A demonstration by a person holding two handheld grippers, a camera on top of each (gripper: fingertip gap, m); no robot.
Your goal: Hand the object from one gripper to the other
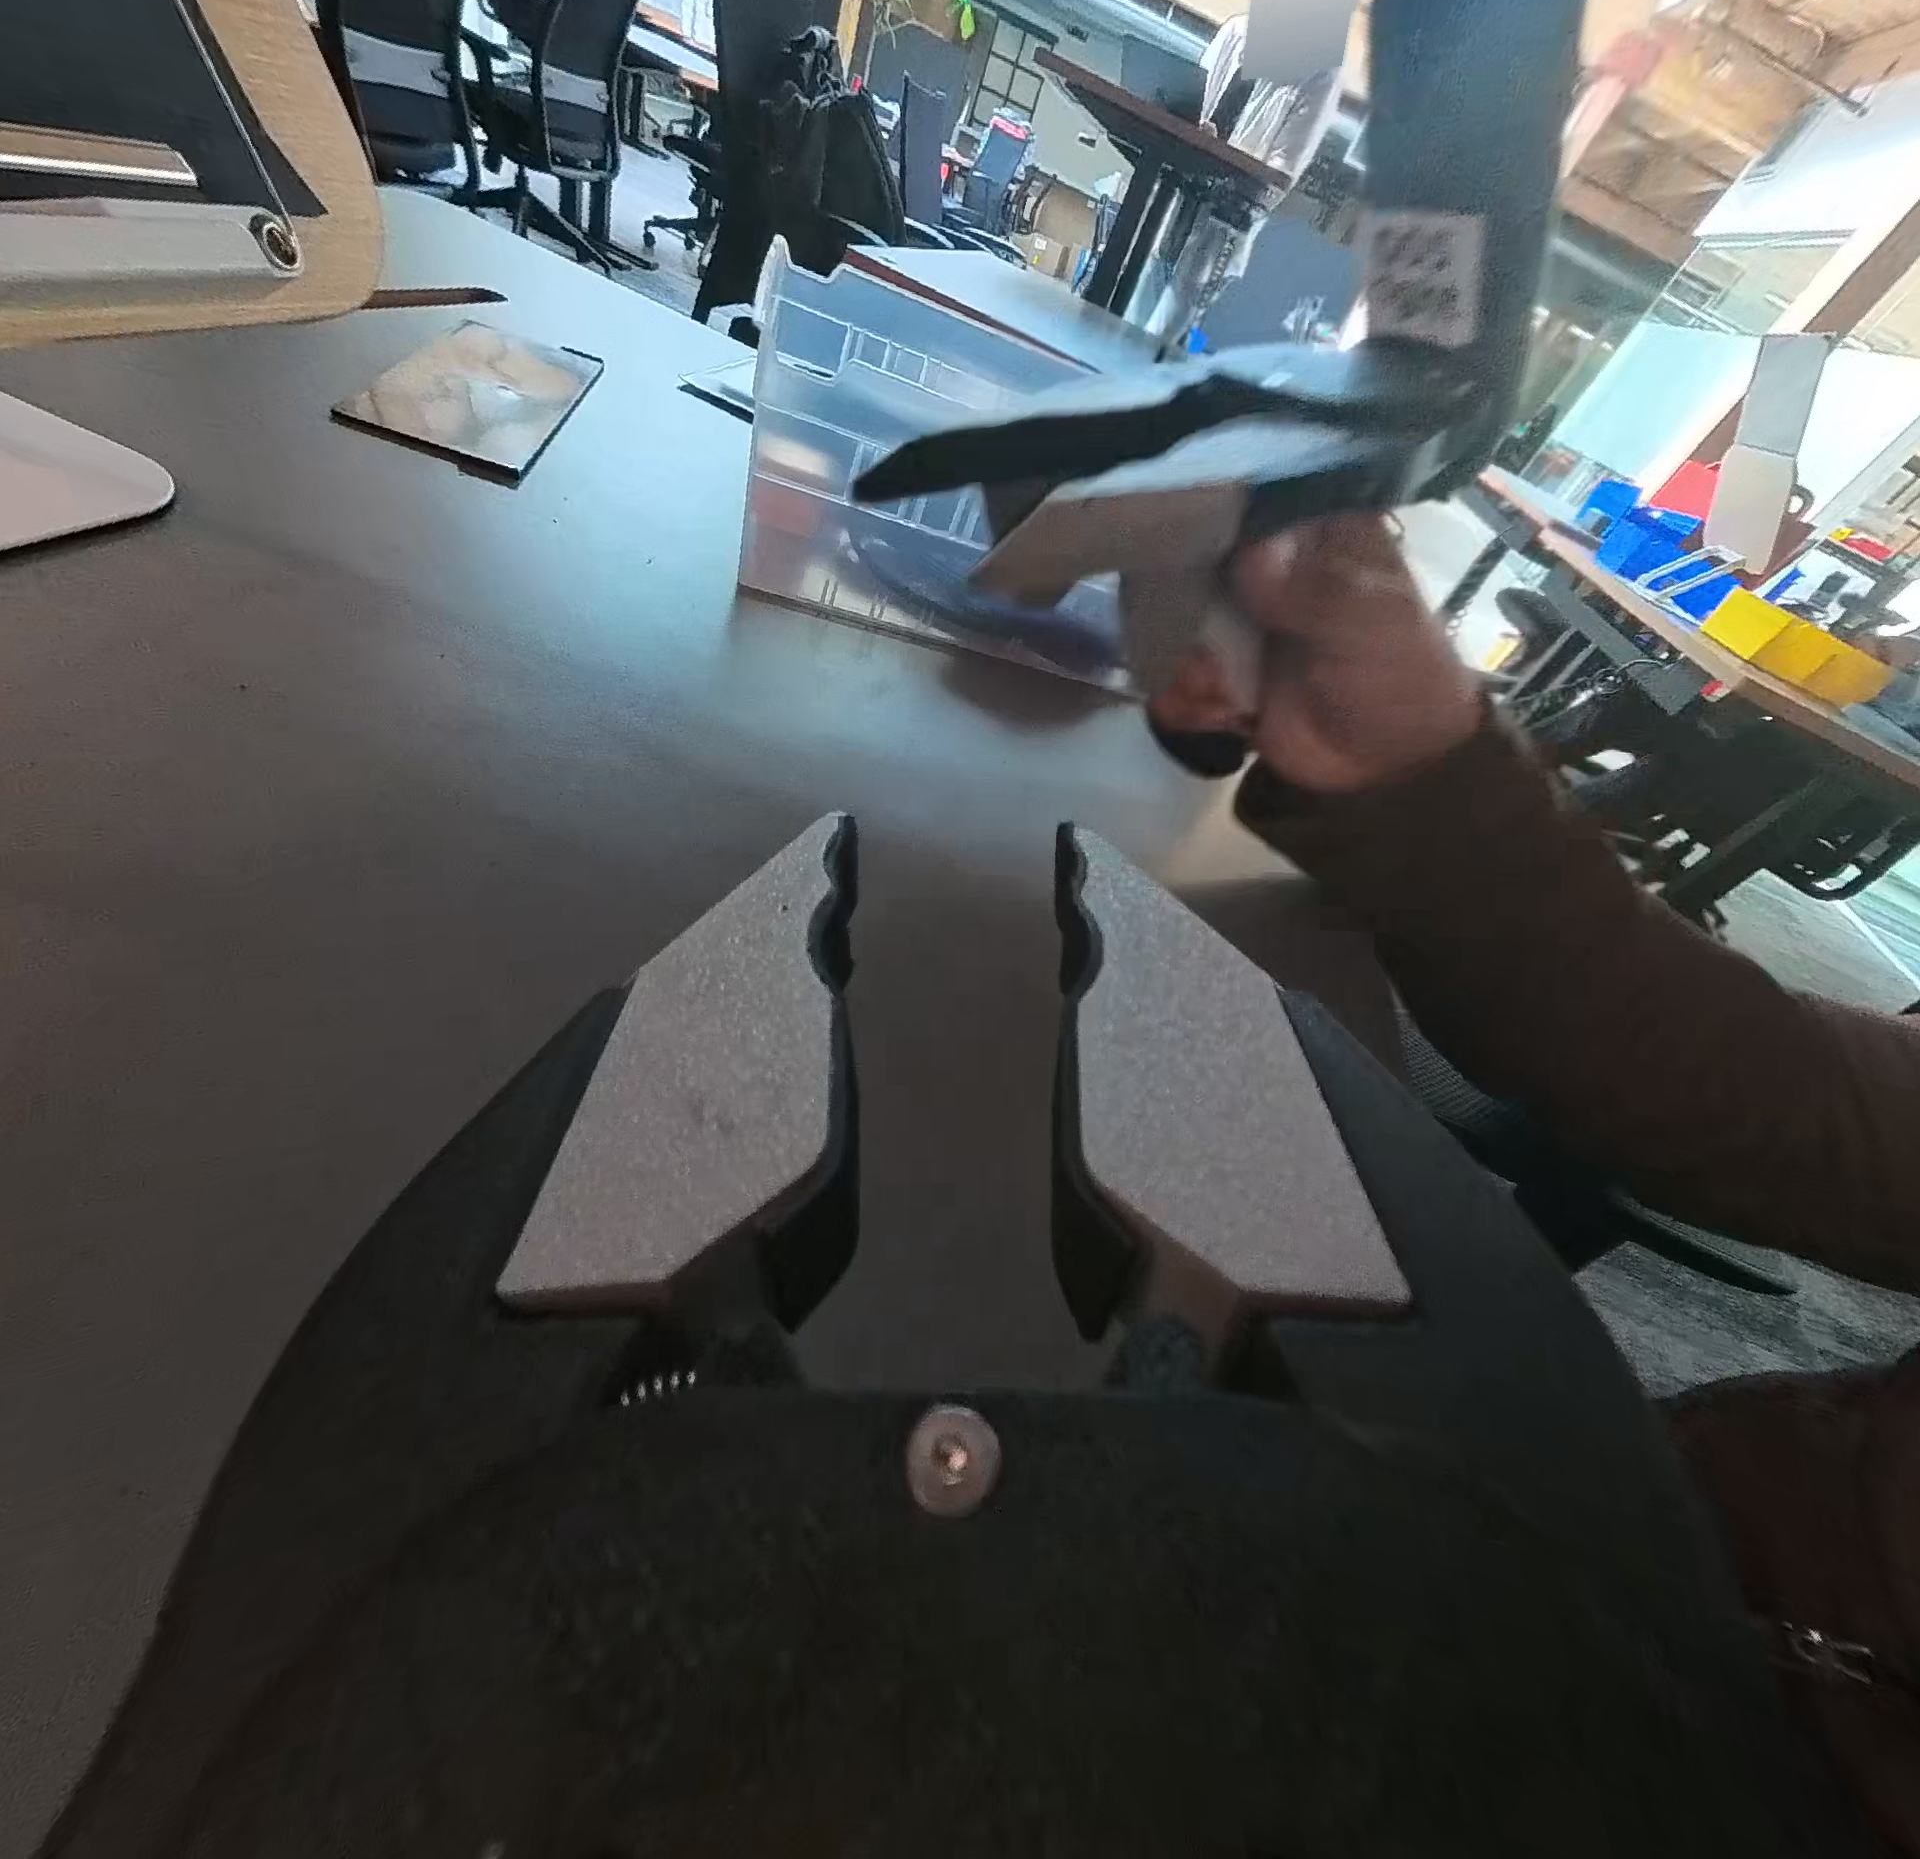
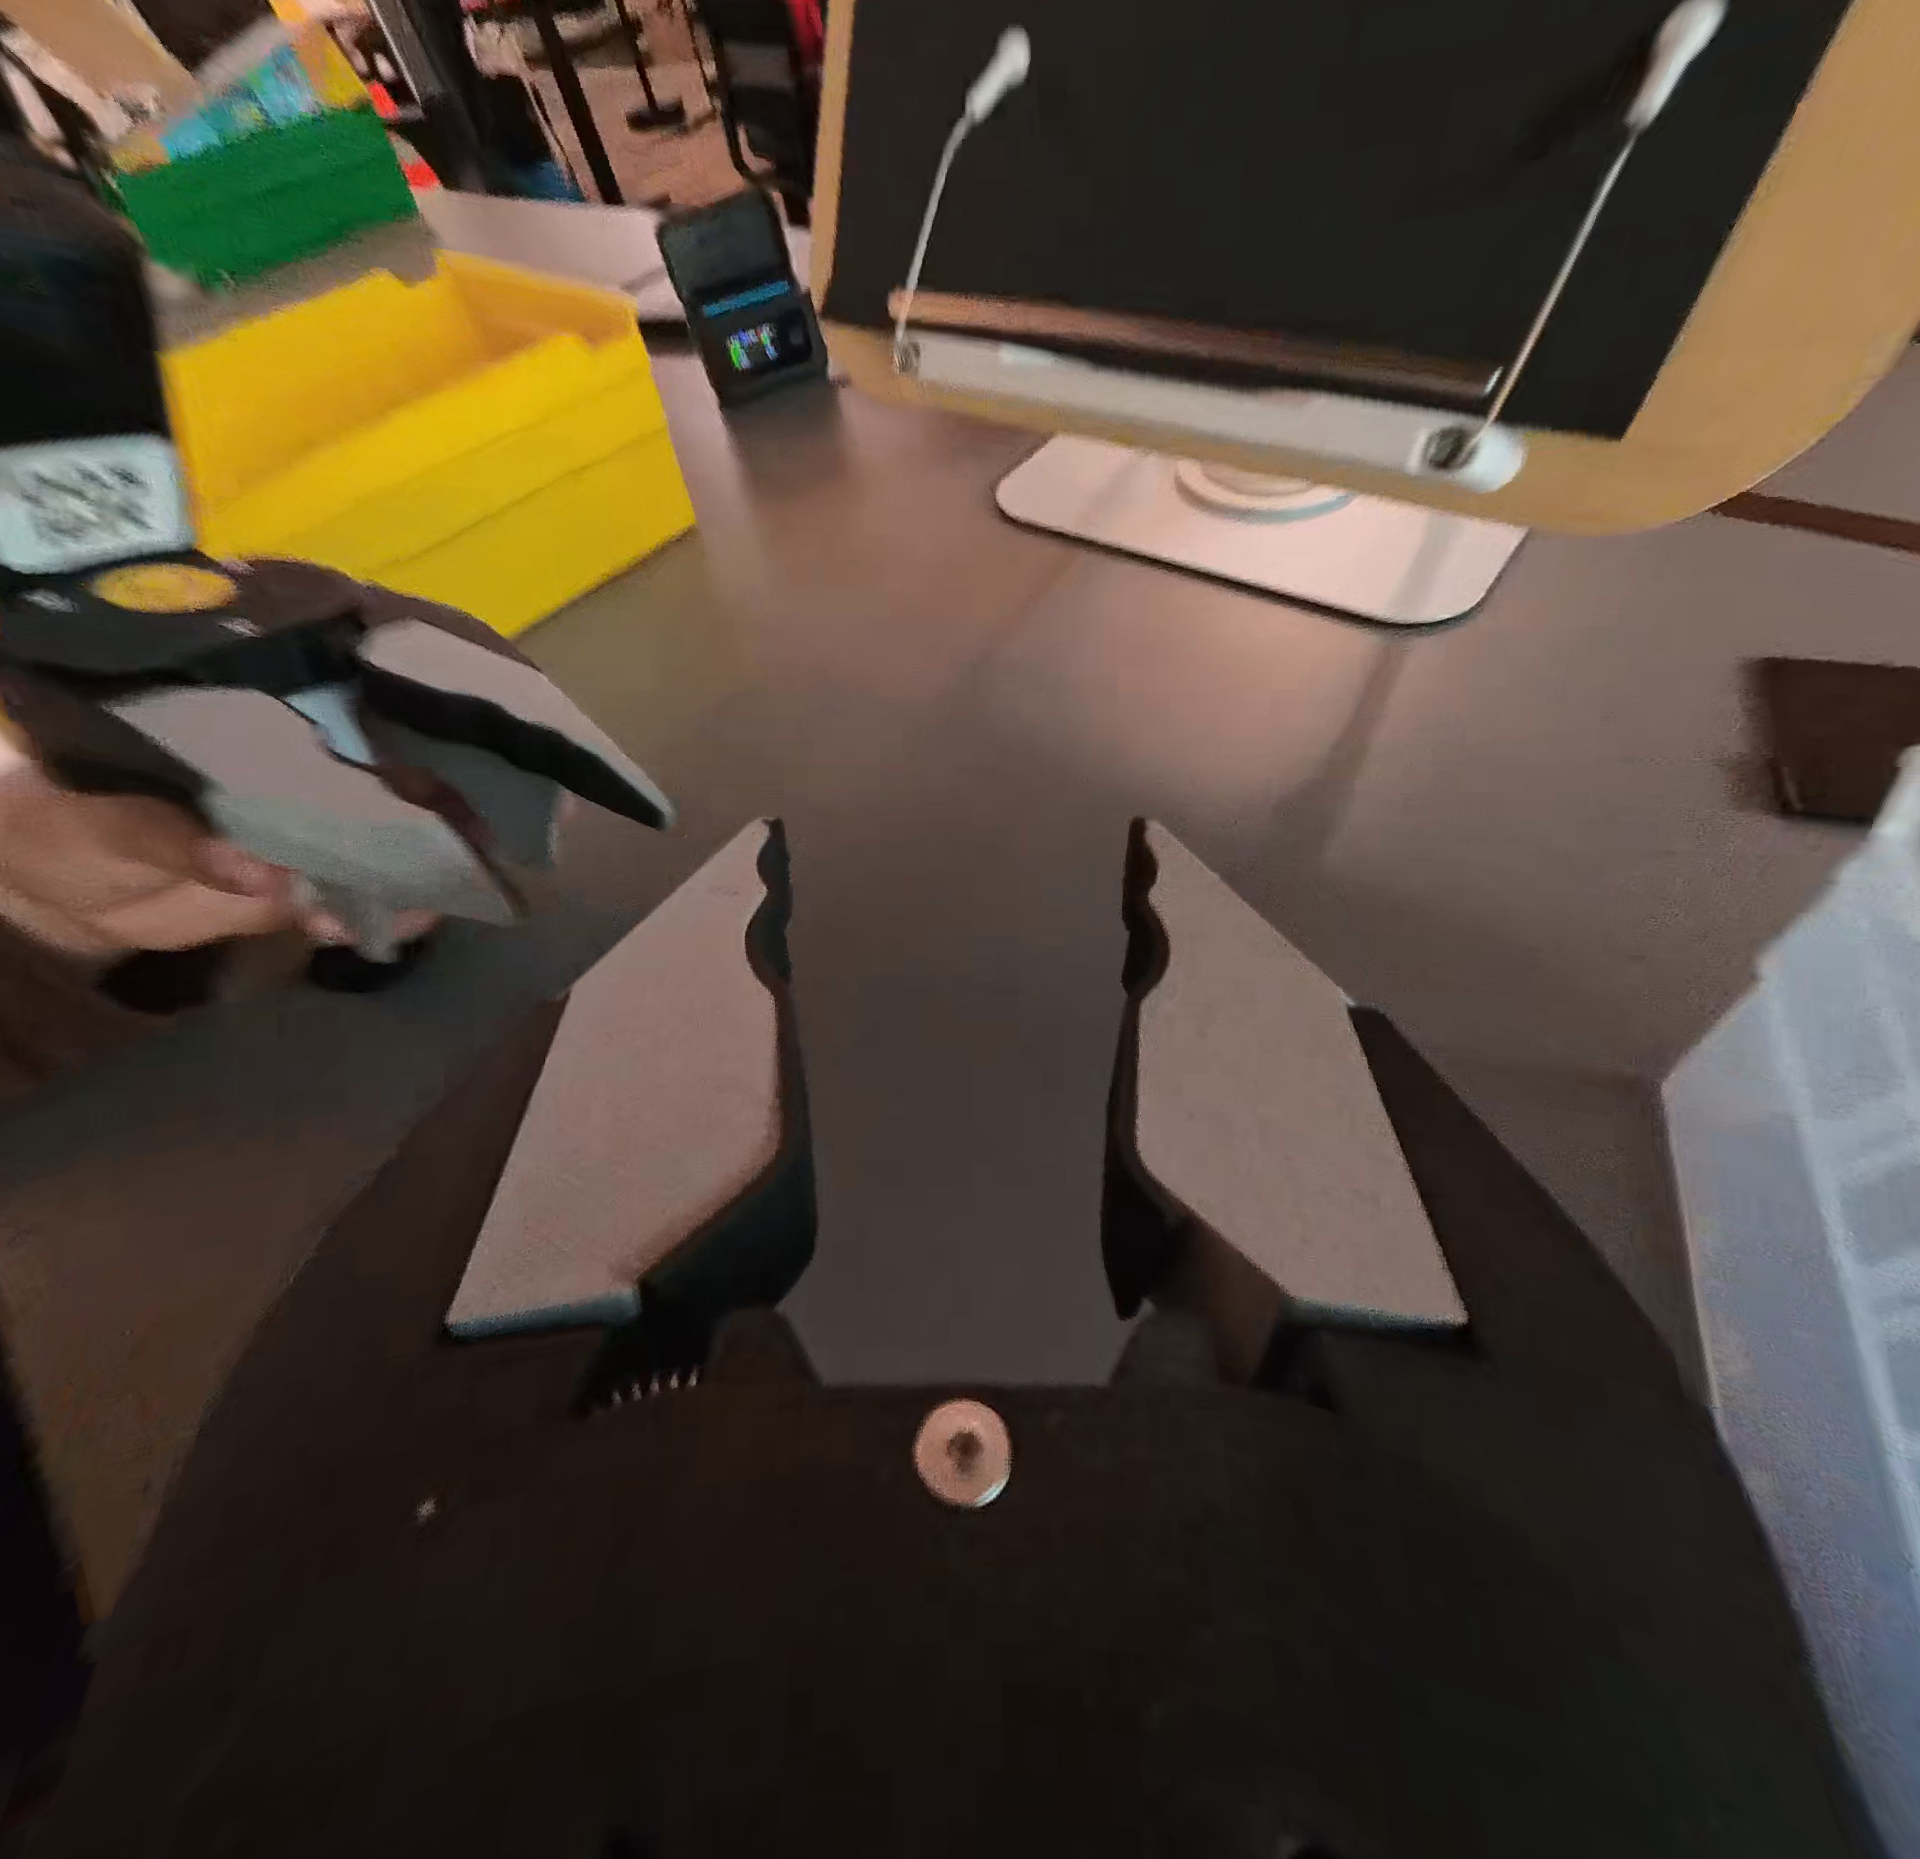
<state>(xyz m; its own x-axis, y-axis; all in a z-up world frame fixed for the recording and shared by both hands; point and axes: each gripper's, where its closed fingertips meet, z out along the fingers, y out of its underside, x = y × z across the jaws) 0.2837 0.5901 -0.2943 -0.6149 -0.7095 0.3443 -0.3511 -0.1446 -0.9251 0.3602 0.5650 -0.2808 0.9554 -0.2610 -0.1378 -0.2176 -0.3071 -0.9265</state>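
Observation:
My left gripper (image 1: 956, 833) is open and empty, low over the dark table (image 1: 416, 729). My right gripper (image 2: 956, 833) is also open and empty, facing a monitor. In the left wrist view the right gripper (image 1: 935, 531) shows blurred at upper right, held by a hand (image 1: 1340, 666) in front of a clear plastic box (image 1: 883, 396). A bluish curved shape (image 1: 997, 609) shows at the box's base; I cannot tell what it is. In the right wrist view the left gripper (image 2: 582, 864) shows at the left edge, jaws apart. No held object shows in either gripper.
A monitor on a silver stand (image 2: 1257, 531) stands ahead of the right gripper. A yellow bin (image 2: 436, 438), a green bin (image 2: 270, 188) and a small black device (image 2: 753, 313) sit at back left. A flat shiny tile (image 1: 468, 396) lies on the table. A brown block (image 2: 1839, 739) sits right.

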